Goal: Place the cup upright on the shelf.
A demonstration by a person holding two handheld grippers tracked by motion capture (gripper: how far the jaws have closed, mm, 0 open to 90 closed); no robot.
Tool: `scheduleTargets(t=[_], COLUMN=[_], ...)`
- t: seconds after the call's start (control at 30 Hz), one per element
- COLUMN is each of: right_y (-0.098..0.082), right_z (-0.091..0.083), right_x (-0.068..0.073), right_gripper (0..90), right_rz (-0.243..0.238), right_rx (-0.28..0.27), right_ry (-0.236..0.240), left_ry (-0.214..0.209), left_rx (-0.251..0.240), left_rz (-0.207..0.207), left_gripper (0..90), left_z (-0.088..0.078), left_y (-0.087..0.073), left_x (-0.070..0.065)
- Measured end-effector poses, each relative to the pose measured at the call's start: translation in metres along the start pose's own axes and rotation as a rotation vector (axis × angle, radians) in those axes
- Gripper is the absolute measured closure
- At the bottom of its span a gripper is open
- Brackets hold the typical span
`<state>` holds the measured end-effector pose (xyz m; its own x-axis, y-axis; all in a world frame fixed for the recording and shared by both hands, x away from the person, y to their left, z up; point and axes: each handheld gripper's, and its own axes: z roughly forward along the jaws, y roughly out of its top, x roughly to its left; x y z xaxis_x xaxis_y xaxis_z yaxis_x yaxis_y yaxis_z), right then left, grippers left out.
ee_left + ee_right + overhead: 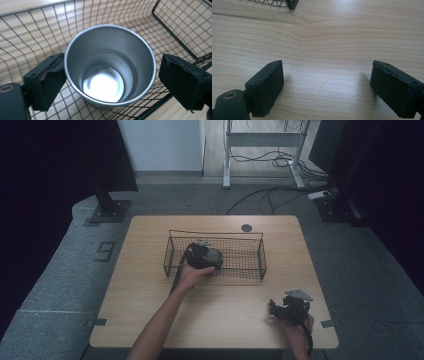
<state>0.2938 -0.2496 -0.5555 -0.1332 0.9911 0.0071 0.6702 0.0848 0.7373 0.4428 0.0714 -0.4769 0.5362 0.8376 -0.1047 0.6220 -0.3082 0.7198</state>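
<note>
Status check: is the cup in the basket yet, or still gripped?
Done: the metal cup stands upright inside the wire basket. In hand: the left gripper is open around it, right finger clear of the rim, left finger at it. Left: lift out. The right gripper sits open over bare table.

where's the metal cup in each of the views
High view: the metal cup stands in the left part of the wire basket, half hidden by the left gripper.
Left gripper view: it sits mid-frame, seen from above, between the open jaws.
Right gripper view: not in it; bare table.
Shared landmark: the wire basket, whose corner peeks in at the right gripper view's top edge.
</note>
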Motion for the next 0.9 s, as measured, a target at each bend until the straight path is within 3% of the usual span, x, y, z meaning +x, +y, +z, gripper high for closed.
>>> scheduleTargets(t=[0.13, 0.4, 0.63, 0.9], right_y=[0.0, 0.0, 0.0, 0.0], right_z=[0.0, 0.0, 0.0, 0.0], right_x=[0.0, 0.0, 0.0, 0.0], right_gripper=[11.5, 11.5, 11.5, 11.5], right_rz=[0.0, 0.0, 0.0, 0.003], right_rx=[0.0, 0.0, 0.002, 0.0], right_ry=[0.0, 0.0, -0.001, -0.001], left_ry=[-0.014, -0.035, -0.059, -0.078], left_rx=[-0.066, -0.109, -0.152, -0.161], left_rz=[-0.003, 0.018, 0.037, 0.036], left_gripper=[8.3, 8.5, 9.1, 9.9], left_z=[-0.015, -0.039, -0.058, -0.073], left_y=[0.004, 0.005, -0.009, -0.032], left_x=[-0.002, -0.006, -0.006, 0.002])
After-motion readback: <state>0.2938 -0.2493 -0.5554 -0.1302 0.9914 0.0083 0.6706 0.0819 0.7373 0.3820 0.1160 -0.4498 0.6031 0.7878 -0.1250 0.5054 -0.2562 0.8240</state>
